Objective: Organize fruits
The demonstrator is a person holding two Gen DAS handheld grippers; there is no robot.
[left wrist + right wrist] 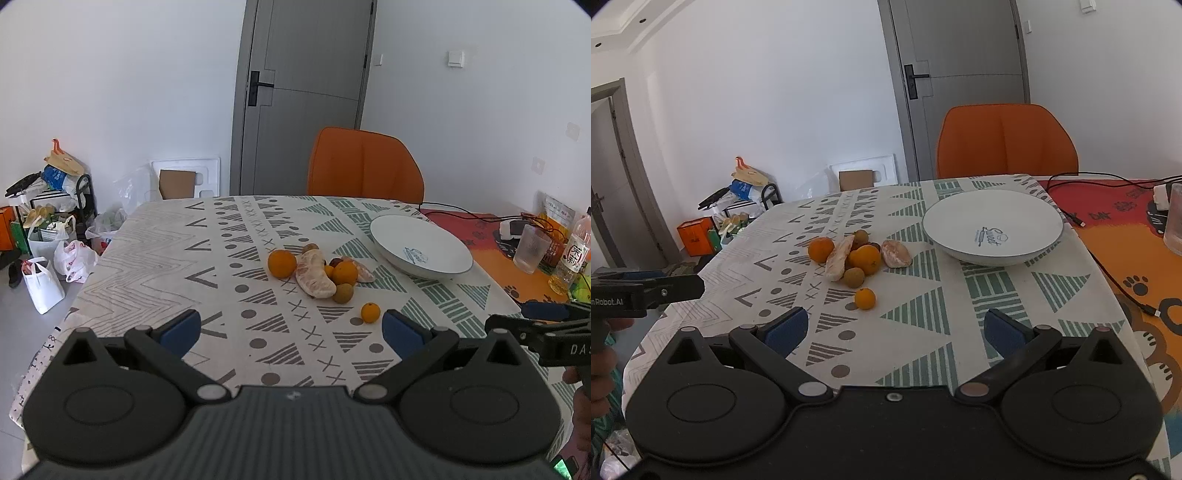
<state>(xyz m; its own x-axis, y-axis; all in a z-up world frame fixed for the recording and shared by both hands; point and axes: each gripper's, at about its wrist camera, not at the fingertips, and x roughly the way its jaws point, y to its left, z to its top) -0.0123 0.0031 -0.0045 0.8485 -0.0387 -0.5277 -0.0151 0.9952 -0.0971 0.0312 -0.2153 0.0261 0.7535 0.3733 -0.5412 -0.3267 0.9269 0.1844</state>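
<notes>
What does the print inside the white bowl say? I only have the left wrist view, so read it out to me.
Observer: The print in the white bowl reads "Sweet", next to a rolling-pin drawing.
Operator: Now give me the state of the right hand-held gripper. I only see it side-on.
Observer: The right hand-held gripper is open, with nothing between its blue pads.
Operator: Describe the piece half hidden behind the big orange.
Observer: It is a peeled citrus chunk, lying on the tablecloth just right of the big orange.
</notes>
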